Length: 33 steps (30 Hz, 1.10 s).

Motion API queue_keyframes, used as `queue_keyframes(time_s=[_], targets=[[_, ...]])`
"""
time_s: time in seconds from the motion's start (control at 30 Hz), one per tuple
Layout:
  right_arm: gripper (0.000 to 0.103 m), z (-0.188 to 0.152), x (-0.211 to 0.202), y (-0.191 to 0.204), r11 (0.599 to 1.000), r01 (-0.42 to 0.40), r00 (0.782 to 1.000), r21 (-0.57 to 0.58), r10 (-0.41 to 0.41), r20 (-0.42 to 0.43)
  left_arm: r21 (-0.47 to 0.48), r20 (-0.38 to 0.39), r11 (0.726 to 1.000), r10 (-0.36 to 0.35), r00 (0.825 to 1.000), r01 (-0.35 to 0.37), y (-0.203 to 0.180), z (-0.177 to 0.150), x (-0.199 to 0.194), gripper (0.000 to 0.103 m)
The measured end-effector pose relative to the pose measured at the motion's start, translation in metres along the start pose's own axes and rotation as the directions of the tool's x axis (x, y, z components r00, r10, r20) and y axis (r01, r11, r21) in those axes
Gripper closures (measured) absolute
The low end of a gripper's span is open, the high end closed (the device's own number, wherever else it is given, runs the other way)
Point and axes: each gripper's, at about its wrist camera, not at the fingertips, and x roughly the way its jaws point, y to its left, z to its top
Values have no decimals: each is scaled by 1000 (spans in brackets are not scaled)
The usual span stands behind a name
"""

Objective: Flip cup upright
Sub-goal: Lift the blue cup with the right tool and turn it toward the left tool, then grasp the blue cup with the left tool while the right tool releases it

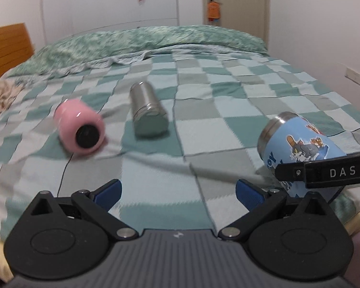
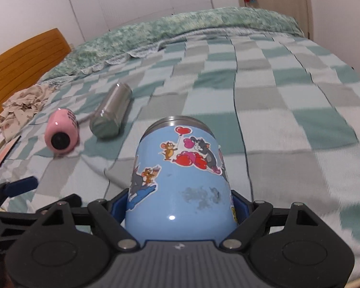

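Blue cartoon cup (image 2: 180, 180): clamped low on its body by the right gripper (image 2: 180, 206), tilted above the checkered bed (image 2: 288, 96), steel rim pointing away.
Left gripper (image 1: 178, 192): spread wide, nothing held.
Neighbours: pink cup (image 1: 80, 127) and steel flask (image 1: 147, 110) are lying well apart.
Risk: the smooth wall could slip during rotation; toppling is likely on soft bedding.
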Motion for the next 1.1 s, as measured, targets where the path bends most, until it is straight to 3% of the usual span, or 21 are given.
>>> queue_keyframes(time_s=[0.27,0.47,0.57,0.63,0.8,0.97,1.1], targets=[[19,-13,10,4,999,41,999,10,-41,14,-47,5,998,35,999,-35,9,-16,-6,0],[17,2,8,4,1000,25,999,-14,-26,-30,-40,14,998,45,999,-44,6,-14,-17,0],[0,12,-23,-3,999,-23,998,-23,25,62,-24,33,999,40,999,-39,1,-5,-29,0],[0,19,-46,-8,998,-45,990,-53,52,130,-16,40,999,28,999,-28,-6,3,-38,0],[0,28,-90,-45,990,-27,970,-139,60,234,-31,22,997,-65,998,66,-35,26,-46,0],[0,27,-95,-99,991,28,972,-128,3,235,-3,-26,994,-107,994,107,-79,42,-33,0],[0,26,-90,-134,992,65,972,-111,-38,231,-46,-106,989,-144,984,140,-105,54,-8,0]])
